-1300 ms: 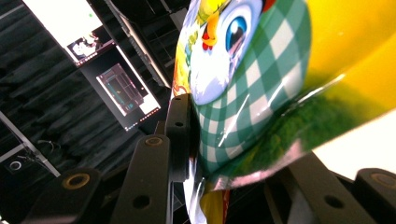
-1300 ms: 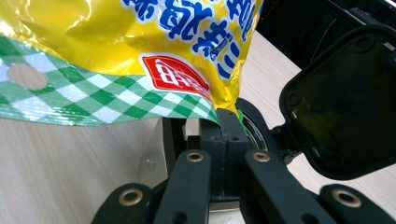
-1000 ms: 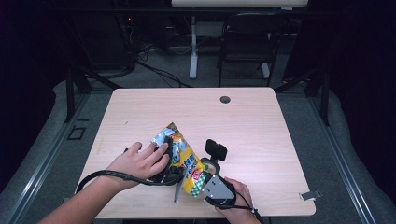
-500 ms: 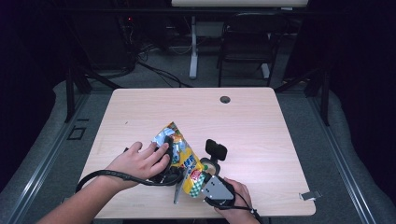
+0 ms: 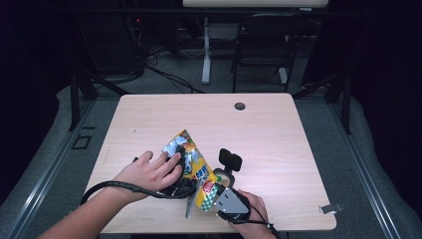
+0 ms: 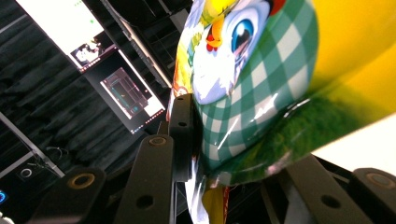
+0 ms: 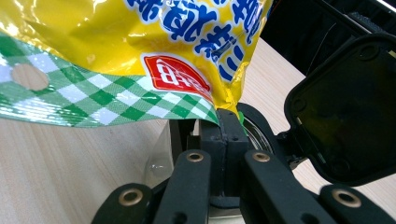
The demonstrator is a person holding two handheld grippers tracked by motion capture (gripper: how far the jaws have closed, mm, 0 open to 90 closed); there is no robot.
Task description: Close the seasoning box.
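A yellow snack bag (image 5: 195, 165) with a green checked band is held tilted above the wooden table (image 5: 278, 139) between both grippers. My left gripper (image 5: 183, 168), under the person's left hand (image 5: 149, 174), has the bag's puffed body (image 6: 252, 84) between its jaws; they have just been closing a little further on it, and one pad (image 6: 182, 135) presses into the foil. My right gripper (image 5: 211, 191) at the table's front edge is shut on the bag's sealed lower corner (image 7: 140, 42), with its jaws (image 7: 223, 126) together on the foil.
A small black container with a raised lid (image 5: 230, 160) stands just right of the bag, close to my right gripper's jaws (image 7: 345, 112). A slim grey object (image 5: 190, 204) lies under the bag. A cable grommet (image 5: 240, 106) sits at the back of the table. A chair (image 5: 263, 45) stands beyond it.
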